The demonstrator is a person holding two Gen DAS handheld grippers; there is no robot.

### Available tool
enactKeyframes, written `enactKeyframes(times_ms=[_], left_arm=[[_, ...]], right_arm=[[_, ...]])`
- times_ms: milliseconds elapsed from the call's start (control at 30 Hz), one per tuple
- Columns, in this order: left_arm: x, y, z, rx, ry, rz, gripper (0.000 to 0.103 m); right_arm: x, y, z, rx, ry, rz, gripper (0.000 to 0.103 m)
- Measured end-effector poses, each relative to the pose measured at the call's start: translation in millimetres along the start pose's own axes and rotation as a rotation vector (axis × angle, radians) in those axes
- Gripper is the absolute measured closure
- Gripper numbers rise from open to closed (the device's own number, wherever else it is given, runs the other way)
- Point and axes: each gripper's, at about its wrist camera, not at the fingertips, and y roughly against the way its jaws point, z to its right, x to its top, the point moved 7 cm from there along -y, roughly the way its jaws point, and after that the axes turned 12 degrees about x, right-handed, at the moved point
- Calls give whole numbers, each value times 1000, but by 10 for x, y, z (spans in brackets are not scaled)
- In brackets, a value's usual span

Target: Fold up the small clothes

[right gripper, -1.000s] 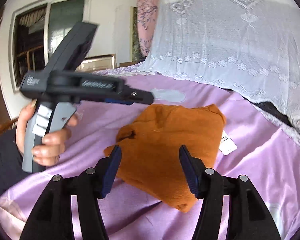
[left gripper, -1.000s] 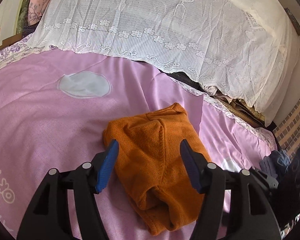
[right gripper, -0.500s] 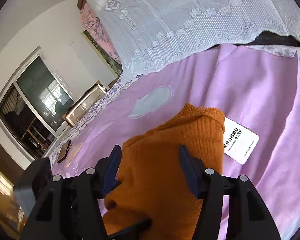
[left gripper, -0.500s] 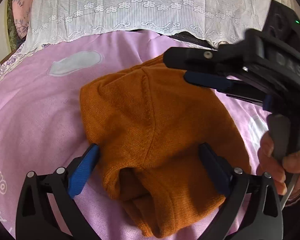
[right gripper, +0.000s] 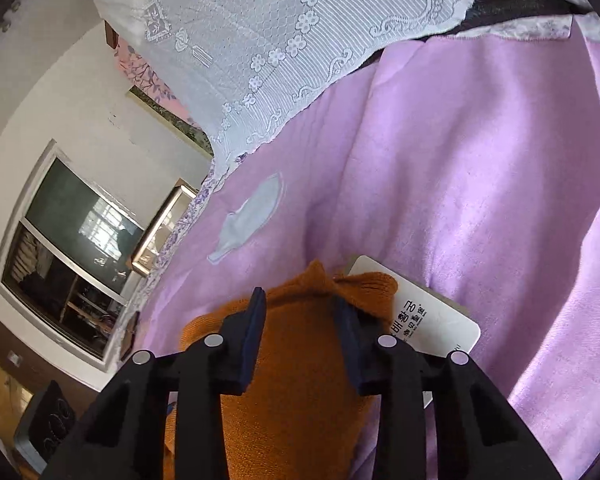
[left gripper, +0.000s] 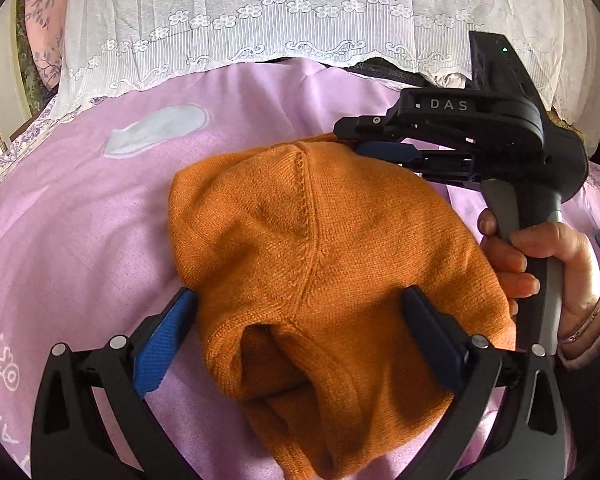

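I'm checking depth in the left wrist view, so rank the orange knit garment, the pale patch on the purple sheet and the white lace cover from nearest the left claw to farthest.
1. Orange knit garment, between the left claw fingers.
2. Pale patch, upper left on the purple sheet.
3. White lace cover, across the top.

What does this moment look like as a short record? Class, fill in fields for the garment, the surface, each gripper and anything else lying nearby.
garment: orange knitted garment, folded into a thick bundle
surface: lilac bedsheet, garment lying on it
left gripper: open wide, blue pads either side of the bundle's near end, not pressing
right gripper: jaws closing at the garment's far edge, knit between them
nearby: white printed paper tag, partly under the garment
background: white lace cover
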Motion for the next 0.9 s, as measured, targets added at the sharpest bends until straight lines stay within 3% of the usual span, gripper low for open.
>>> enactKeyframes(times_ms=[133, 167, 467, 767, 900], left_arm=[[1, 40, 23, 9, -5, 5, 4], [12, 40, 24, 11, -6, 5, 4], [31, 54, 52, 22, -9, 12, 4], [25, 53, -27, -19, 35, 3, 4], [-12, 19, -77, -34, 74, -24, 4]], right_arm=[[-4, 202, -199, -126, 123, 54, 37], [-10, 264, -244, -155, 142, 71, 35], [-282, 560, -377, -213, 175, 84, 31], [-677, 747, -356, -290, 196, 83, 31], [-842, 777, -335, -346, 238, 69, 18]])
